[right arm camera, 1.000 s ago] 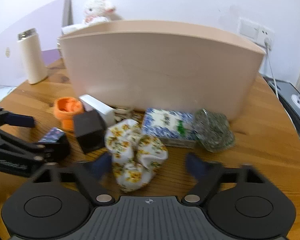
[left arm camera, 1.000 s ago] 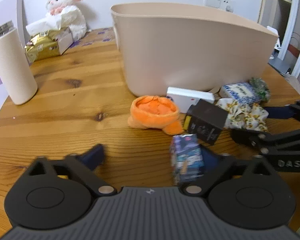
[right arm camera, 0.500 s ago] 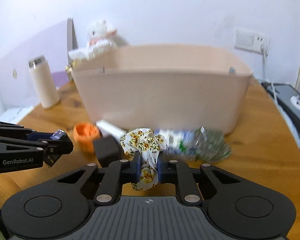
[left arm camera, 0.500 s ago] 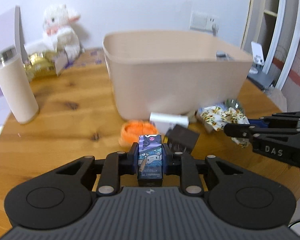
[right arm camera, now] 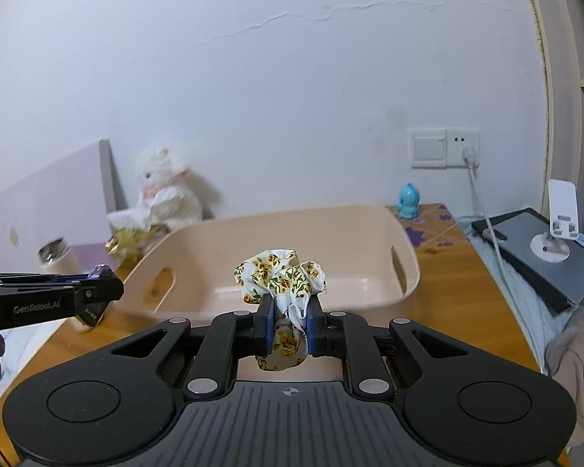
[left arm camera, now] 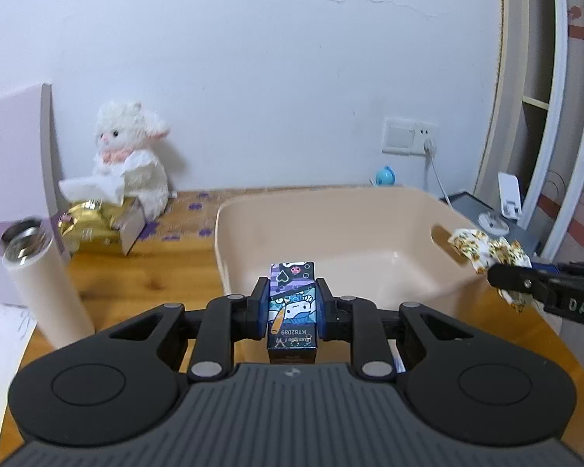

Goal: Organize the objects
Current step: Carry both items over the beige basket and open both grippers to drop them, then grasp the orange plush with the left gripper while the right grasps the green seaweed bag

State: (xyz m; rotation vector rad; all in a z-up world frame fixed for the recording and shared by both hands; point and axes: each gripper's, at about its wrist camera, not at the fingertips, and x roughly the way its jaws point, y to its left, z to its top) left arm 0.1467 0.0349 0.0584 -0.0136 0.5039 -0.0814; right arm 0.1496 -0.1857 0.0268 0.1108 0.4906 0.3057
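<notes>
The small printed box (left arm camera: 292, 303) sat clamped between the pads of the left tool (left arm camera: 292, 307), held upright with its cartoon face toward the camera, raised just short of the near rim of the beige tub (left arm camera: 342, 233). The flowered scrunchie (right arm camera: 282, 284) was pinched the same way in the right tool (right arm camera: 286, 325), its loose folds bulging above and below the pads (a soft thing, so the grip bit deep into the middle). Both tools were closed on their loads and held above the surface (left arm camera: 136, 284), probably so the two items could be carried over the wall and dropped in together. The tub stood just ahead, open and, as far as its floor showed, bare inside; its side handle slots faced the tools. To the left a cream flask (left arm camera: 43, 284) stood upright near the edge. Farther back, against the wall, a white plush lamb (left arm camera: 130, 159) sat behind a gold packet (left arm camera: 87, 222), and a small blue figure (right arm camera: 408, 199) stood near the wall socket (right arm camera: 444, 147).
</notes>
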